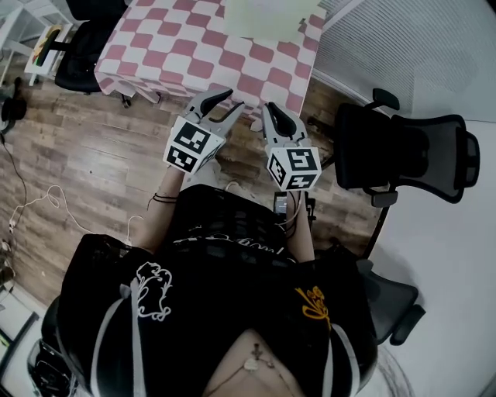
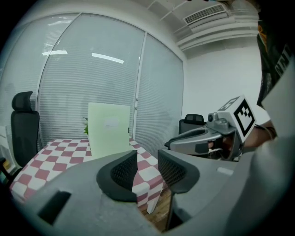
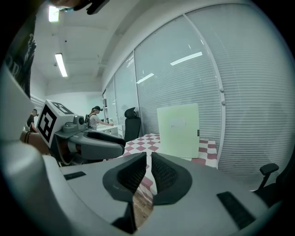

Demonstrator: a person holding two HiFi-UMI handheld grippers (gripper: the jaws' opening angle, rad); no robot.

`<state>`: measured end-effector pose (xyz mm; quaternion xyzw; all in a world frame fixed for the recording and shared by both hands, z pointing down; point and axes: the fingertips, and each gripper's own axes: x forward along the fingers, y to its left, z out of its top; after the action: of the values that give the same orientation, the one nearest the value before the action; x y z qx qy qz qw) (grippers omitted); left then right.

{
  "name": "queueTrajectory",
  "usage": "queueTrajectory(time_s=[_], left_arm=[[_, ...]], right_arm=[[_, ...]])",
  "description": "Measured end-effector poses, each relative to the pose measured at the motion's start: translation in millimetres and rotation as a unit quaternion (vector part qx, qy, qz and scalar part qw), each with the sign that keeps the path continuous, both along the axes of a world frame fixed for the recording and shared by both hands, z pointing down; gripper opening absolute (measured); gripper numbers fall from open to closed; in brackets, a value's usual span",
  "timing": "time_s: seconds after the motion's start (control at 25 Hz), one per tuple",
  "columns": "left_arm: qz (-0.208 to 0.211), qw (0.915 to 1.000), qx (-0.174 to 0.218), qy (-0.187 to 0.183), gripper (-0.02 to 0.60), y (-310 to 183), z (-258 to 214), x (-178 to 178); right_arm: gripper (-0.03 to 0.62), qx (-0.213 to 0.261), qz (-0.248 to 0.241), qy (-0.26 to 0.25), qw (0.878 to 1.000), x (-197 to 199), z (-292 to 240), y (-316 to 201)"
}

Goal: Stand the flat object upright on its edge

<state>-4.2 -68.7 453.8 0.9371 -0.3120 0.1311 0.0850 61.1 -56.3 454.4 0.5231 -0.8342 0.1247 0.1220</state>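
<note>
A pale green flat board [image 1: 267, 17] stands upright at the far side of the pink-and-white checkered table [image 1: 194, 46]. It also shows in the left gripper view [image 2: 109, 129] and the right gripper view [image 3: 179, 130], in front of the window blinds. Both grippers hover side by side off the table's near edge, well short of the board. My left gripper [image 1: 226, 105] [image 2: 147, 168] has a small gap between its jaws and nothing in it. My right gripper [image 1: 271, 110] [image 3: 148, 168] is shut and holds nothing.
A black office chair [image 1: 411, 151] stands close on the right, and another [image 1: 81, 58] at the table's left end. Cables [image 1: 39, 205] lie on the wooden floor at left. White blinds [image 1: 403, 46] run behind the table. A person [image 3: 95, 117] sits far off.
</note>
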Motion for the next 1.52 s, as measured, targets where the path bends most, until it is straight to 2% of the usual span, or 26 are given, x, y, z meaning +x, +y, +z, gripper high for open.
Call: queueTrajectory(time_s=[0.52, 0.88, 1.52], left_arm=[[-0.061, 0.9981, 0.0, 0.009, 0.147, 105, -12, 15], [-0.076, 0.9971, 0.002, 0.008, 0.147, 168, -8, 15], [-0.083, 0.9965, 0.003, 0.009, 0.147, 211, -4, 9]], right_arm=[[0.038, 0.024, -0.062, -0.009, 0.998, 12, -12, 94], [0.034, 0.02, -0.089, -0.016, 0.996, 5, -4, 149], [0.029, 0.025, -0.103, -0.005, 0.994, -2, -1, 187]])
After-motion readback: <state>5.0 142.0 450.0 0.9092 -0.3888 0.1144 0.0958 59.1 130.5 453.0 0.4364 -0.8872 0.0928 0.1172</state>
